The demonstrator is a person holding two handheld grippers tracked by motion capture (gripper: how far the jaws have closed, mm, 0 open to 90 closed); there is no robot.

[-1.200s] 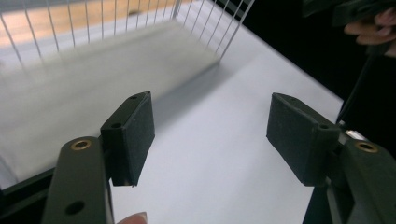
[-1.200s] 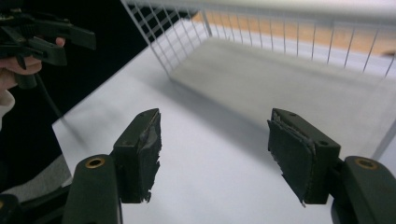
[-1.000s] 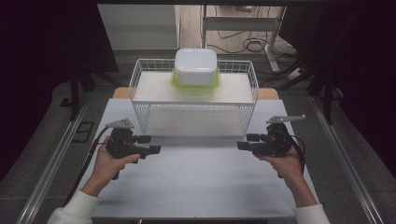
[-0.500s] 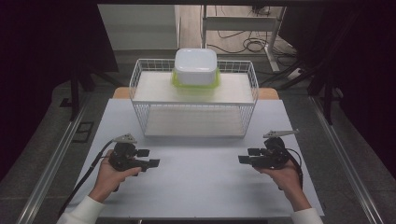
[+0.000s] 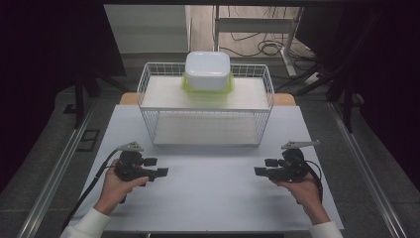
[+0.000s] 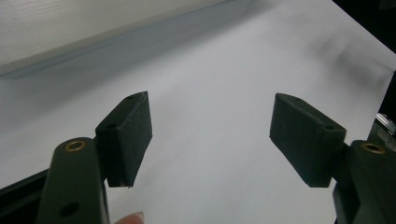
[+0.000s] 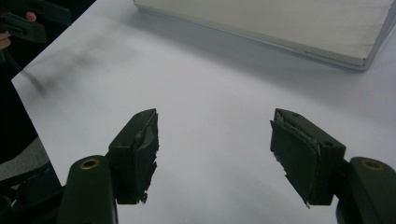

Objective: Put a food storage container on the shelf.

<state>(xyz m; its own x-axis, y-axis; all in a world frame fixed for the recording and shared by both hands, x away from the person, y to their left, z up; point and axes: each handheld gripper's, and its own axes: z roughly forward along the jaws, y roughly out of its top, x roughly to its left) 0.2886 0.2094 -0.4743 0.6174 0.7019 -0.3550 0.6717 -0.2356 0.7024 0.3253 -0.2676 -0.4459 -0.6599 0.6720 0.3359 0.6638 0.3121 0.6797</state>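
1. White table (image 5: pixel 213 198): broad, bare across its near half, both grippers held low above it.
2. White wire rack (image 5: pixel 206 104): at the far middle of the table, two shelves, well apart from both grippers.
3. White lidded container (image 5: pixel 207 70): on the rack's top shelf, near the middle, seated in a yellow-green base (image 5: pixel 208 90).
4. Left gripper (image 5: pixel 159 172): in the person's left hand (image 5: pixel 115 183), at the near left of the table, pointing inward to the right; jaws spread wide with nothing between them, bare tabletop in the gap in the left gripper view (image 6: pixel 210 126).
5. Right gripper (image 5: pixel 259 171): in the right hand (image 5: pixel 304 191), at the near right, pointing inward to the left, facing the other; jaws likewise wide apart and empty (image 7: pixel 212 140), pads (image 7: pixel 299 154) visibly worn.
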